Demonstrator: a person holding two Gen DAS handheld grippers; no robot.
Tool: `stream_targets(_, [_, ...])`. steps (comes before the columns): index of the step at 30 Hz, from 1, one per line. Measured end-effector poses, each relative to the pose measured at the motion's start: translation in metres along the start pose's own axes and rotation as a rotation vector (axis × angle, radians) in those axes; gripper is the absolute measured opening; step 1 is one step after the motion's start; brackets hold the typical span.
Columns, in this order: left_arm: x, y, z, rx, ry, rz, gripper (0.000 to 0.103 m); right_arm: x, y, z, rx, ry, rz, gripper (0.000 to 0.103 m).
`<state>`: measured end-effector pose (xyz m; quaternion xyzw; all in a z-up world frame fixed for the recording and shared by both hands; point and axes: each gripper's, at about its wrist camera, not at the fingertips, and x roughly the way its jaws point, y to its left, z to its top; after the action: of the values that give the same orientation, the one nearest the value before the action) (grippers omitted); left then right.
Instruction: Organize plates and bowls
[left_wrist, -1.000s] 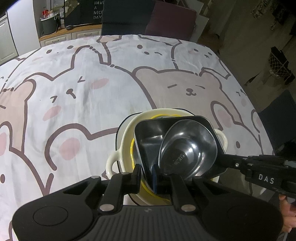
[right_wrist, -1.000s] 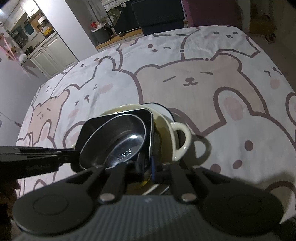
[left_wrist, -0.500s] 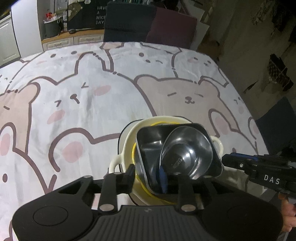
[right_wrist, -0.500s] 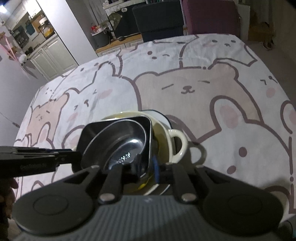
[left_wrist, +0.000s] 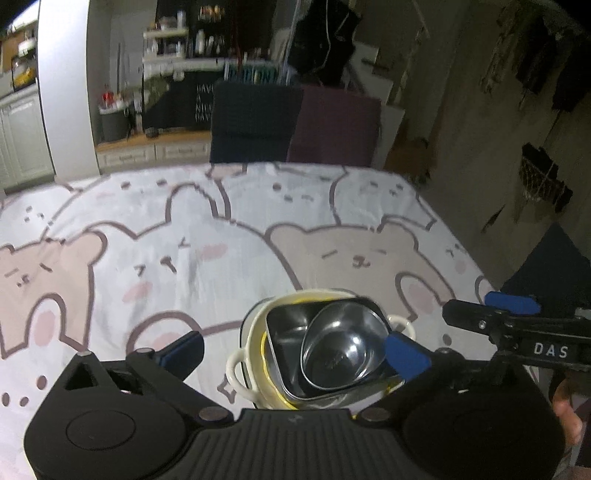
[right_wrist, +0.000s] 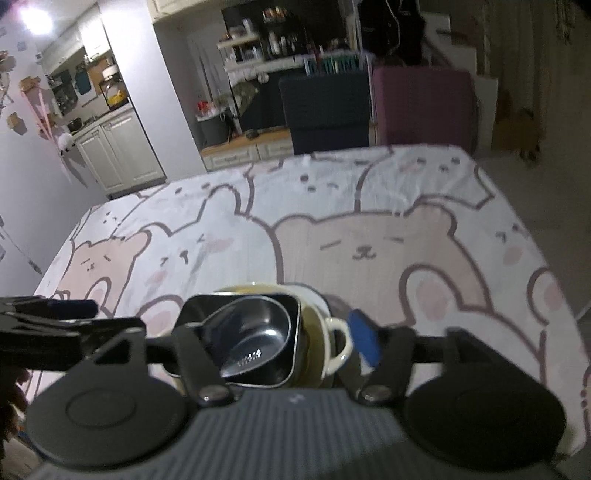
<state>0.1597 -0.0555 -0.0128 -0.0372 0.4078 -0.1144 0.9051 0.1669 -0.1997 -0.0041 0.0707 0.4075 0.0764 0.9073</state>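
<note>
Bear-print tablecloth, both grippers now spread wide, released from stacked dishes

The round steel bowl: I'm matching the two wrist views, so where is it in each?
Left wrist: round steel bowl low, right of centre, atop the stack.
Right wrist: same bowl low, left of centre.
Shared landmark: the cream dish's handle.

The cream dish is mostly hidden beneath the square steel tray; shelf items far behind are blurred.
</note>
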Motion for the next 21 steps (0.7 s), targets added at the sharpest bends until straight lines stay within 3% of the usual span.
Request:
stream_targets(6, [-0.03, -0.005, -0.011, 0.003, -0.104, 0.018, 0.103, -0.03, 0.006, -0.005, -0.058, -0.104, -0.015, 0.102])
stream_targets(16, [-0.072, -0.014, -0.047, 0.044, -0.252, 0.096, 0.103, -0.074, -0.002, -0.031, -0.058, -0.251, -0.03, 0.103])
stream_targets(21, [-0.084, -0.024, -0.073, 0.089, -0.326, 0.206, 0.103, -0.086, 0.002, -0.055, -0.082, -0.287, -0.039, 0.103])
